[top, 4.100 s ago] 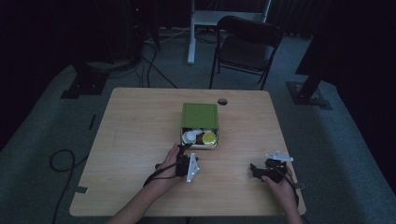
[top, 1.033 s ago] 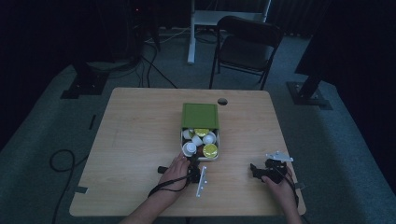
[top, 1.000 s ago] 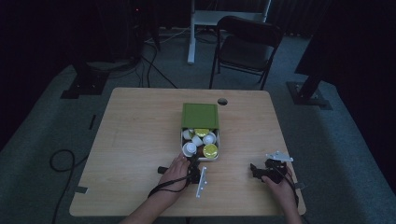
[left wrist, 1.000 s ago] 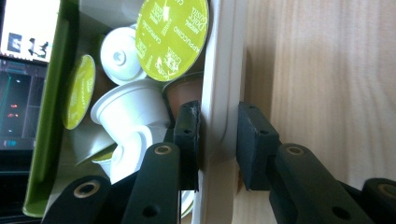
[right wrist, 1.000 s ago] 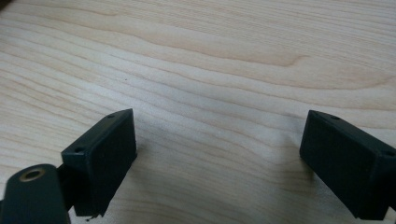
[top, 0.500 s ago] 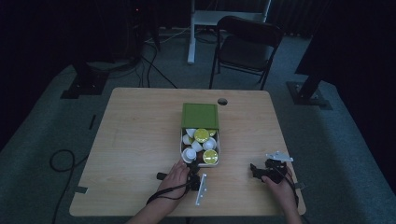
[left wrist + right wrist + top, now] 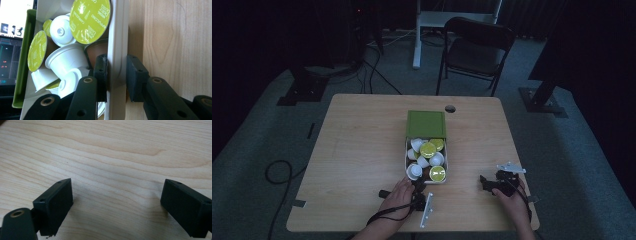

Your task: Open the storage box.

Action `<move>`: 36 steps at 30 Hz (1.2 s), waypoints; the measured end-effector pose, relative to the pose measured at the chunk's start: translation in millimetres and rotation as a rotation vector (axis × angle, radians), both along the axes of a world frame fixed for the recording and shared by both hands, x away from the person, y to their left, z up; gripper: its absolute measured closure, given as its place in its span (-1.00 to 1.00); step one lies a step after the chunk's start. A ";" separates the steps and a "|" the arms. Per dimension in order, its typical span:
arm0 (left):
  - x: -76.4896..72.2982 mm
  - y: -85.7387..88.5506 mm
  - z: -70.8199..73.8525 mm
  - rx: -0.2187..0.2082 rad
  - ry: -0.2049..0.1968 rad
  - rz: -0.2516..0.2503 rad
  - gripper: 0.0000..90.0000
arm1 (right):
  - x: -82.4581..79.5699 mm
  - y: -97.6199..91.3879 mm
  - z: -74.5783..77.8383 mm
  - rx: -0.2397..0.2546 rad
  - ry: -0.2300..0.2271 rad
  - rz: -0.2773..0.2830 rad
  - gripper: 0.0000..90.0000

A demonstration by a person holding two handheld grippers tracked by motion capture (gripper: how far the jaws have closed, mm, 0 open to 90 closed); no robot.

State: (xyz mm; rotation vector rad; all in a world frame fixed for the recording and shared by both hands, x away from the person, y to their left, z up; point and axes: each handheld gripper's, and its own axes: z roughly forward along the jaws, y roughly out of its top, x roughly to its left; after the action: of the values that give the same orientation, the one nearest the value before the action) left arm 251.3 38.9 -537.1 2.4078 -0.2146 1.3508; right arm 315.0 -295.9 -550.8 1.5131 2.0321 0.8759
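A green box sleeve (image 7: 426,124) lies mid-table, and a white tray (image 7: 406,161) stands drawn out of it toward the person. The tray holds several coffee capsules (image 7: 428,149), white cups and lime-green foil lids. My left gripper (image 7: 418,186) is at the tray's near end. In the left gripper view that gripper (image 7: 117,75) is shut on the tray's front wall (image 7: 117,37), one pad inside among the capsules (image 7: 90,15), one outside. My right gripper (image 7: 486,182) rests at the table's right front. Its jaws (image 7: 116,202) stand wide open over bare wood.
The wooden table (image 7: 362,150) has a round cable hole (image 7: 450,108) behind the box. A dark folding chair (image 7: 474,50) stands past the far edge. A cable (image 7: 277,170) lies on the floor at the left.
The left hand has drawn back toward the front edge, sliding the white tray farther out of the green sleeve, so more capsules show. The right gripper has stayed put.
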 end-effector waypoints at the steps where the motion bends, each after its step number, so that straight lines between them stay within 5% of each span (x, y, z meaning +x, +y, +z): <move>1: -1.1 -0.1 0.5 0.006 -0.002 -0.001 0.61 | 0.0 0.0 0.0 0.000 0.000 0.000 -0.77; 15: -3.2 1.4 7.2 -0.056 0.027 -0.026 0.36 | 0.1 -0.1 0.0 -0.001 -0.001 0.001 -0.77; 23: -2.0 6.6 19.0 -0.155 0.132 -0.031 0.18 | 0.1 -0.1 0.0 0.000 -0.001 0.000 -0.77; 24: -0.8 8.6 21.8 -0.198 0.165 -0.040 0.16 | 0.0 0.0 0.0 0.000 0.000 0.000 -0.77; 31: 1.6 14.5 30.4 -0.287 0.213 -0.051 0.11 | 0.1 -0.1 0.0 -0.001 -0.001 0.001 -0.77; 36: 2.8 17.8 38.9 -0.361 0.287 -0.073 0.08 | 0.1 -0.1 0.0 -0.001 -0.001 0.000 -0.77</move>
State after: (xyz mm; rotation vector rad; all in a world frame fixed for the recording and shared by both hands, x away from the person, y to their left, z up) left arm 254.1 56.7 -498.3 2.2245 0.0179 0.9065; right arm 315.0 -296.0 -550.8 1.5119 2.0322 0.8758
